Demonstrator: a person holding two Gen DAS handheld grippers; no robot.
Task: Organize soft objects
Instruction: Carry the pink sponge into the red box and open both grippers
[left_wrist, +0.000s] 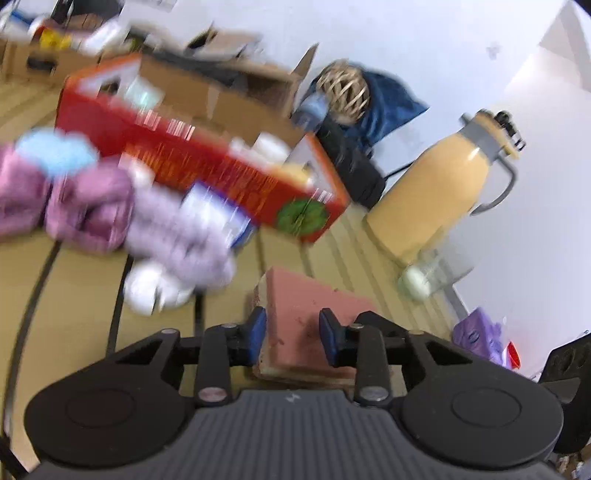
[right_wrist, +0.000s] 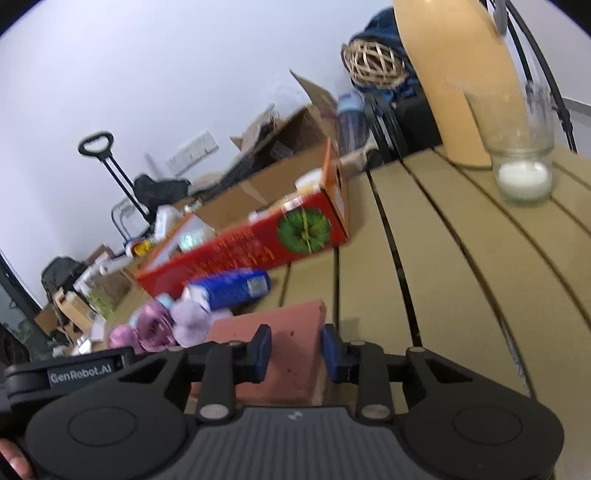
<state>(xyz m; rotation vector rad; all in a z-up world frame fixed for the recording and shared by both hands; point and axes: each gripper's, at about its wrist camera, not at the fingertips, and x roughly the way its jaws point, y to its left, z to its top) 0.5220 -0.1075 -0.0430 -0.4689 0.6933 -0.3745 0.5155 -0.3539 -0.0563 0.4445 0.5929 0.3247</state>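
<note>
both grippers, left gripper and right gripper, have fingers closed on the pink sponge; next, carry it to the plush pile.

Porous matt pink sponge, fluffy purple cloths (blurred), glossy red carton

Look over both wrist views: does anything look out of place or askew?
Yes. The red carton lies on its side on the slatted table, and a blue packet sprawls among the purple soft toys. Both grippers flank one pink sponge, which is unusual.
</note>
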